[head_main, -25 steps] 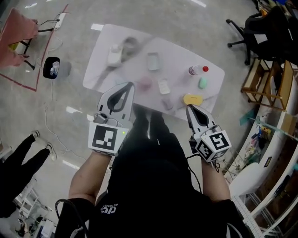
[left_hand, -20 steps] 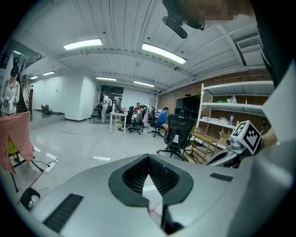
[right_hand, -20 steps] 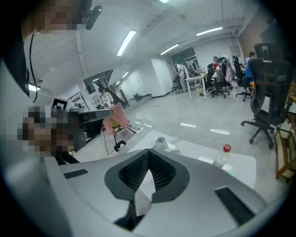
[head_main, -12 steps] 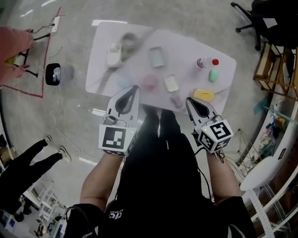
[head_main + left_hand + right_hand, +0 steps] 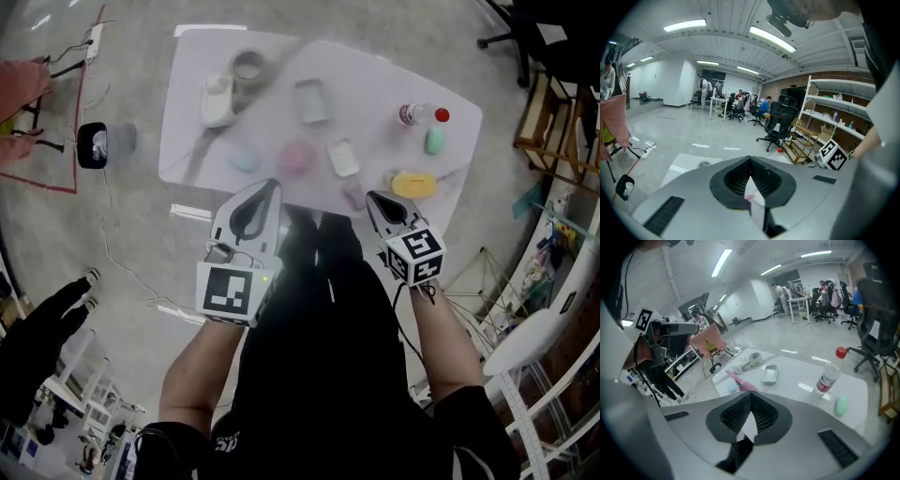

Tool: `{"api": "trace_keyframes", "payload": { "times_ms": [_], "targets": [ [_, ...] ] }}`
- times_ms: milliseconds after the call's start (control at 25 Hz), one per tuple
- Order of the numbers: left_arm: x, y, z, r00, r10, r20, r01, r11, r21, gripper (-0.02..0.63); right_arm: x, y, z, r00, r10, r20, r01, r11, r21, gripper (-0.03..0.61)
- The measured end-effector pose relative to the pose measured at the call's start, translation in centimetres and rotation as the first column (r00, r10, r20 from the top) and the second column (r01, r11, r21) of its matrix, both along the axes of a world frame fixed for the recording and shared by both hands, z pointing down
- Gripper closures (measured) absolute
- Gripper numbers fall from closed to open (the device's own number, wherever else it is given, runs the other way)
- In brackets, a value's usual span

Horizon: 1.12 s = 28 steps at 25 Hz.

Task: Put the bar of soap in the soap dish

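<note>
The white table holds a grey rectangular dish, a cream block, a yellow bar and a green oval bar. My left gripper hangs shut and empty over the table's near edge, below a pink object. My right gripper is also shut and empty, just left of the yellow bar. The right gripper view looks past the closed jaws to the dish and the green bar. The left gripper faces the room, its jaws together.
A clear bottle with a red cap stands by the green bar. A tape roll, a white object, a light blue piece and a purple piece also lie on the table. A black office chair stands beyond.
Both grippers have sunk and now sit close to the table's near edge. Their jaws have stayed together. Nothing on the table has moved.
</note>
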<state>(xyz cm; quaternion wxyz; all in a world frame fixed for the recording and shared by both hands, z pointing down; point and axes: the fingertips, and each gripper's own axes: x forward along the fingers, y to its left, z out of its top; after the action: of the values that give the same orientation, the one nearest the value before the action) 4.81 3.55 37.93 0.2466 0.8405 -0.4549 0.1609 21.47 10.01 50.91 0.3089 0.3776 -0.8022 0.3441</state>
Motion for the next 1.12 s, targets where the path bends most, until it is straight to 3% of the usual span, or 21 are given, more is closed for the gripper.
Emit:
{"api": "trace_keyframes", "payload": {
  "times_ms": [280,720,1120],
  "targets": [
    [-0.3,-0.2,2.1,1.000,-0.025,-0.009,0.025,0.999,-0.041,0.603,-0.7,0.6,5.1,0.999,-0.034,-0.013,0.033,0.998,-0.057,0.568],
    [-1.1,0.7,5.8,0.999,-0.030,0.021,0.032,0.994,-0.104,0.603,1.4,3.2,15.2,0.984,-0.083,-0.156,0.057,0.984,-0.169,0.566],
    [-0.2,1.3,7.9,1.000,-0.030,0.003,0.030,0.991,-0.132,0.603,2.0,4.3,18.4,0.976,-0.085,-0.200,0.043,0.978,-0.204,0.566]
  ]
}}
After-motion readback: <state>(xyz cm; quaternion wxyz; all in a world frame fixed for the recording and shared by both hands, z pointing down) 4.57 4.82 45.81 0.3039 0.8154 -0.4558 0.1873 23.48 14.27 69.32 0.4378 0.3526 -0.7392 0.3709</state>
